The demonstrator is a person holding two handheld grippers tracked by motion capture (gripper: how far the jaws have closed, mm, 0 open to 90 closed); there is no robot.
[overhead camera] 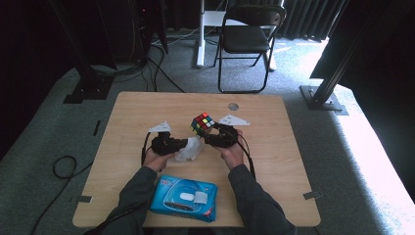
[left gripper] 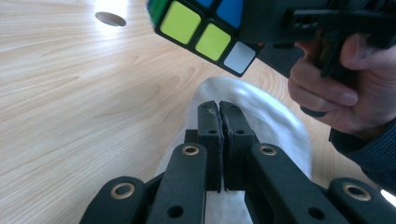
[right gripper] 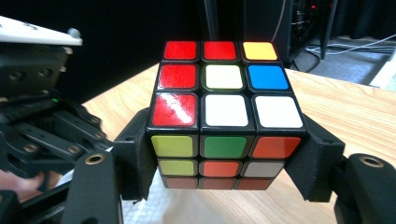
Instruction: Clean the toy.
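Cleaning looks to be the job: the puzzle cube (overhead camera: 202, 123) is held up off the surface (overhead camera: 127, 117), a clear face tilted toward the white wipe (overhead camera: 191, 149), presumably so it can be rubbed. The right hand-held gripper (right gripper: 224, 158) stands partly spread, its jaws clamped on the cube's two opposite sides. The left hand-held gripper (left gripper: 218, 109) is pinched fully together on a fold of the wipe, just below the cube. A blue wipes pack (overhead camera: 183, 197) lies near the front edge.
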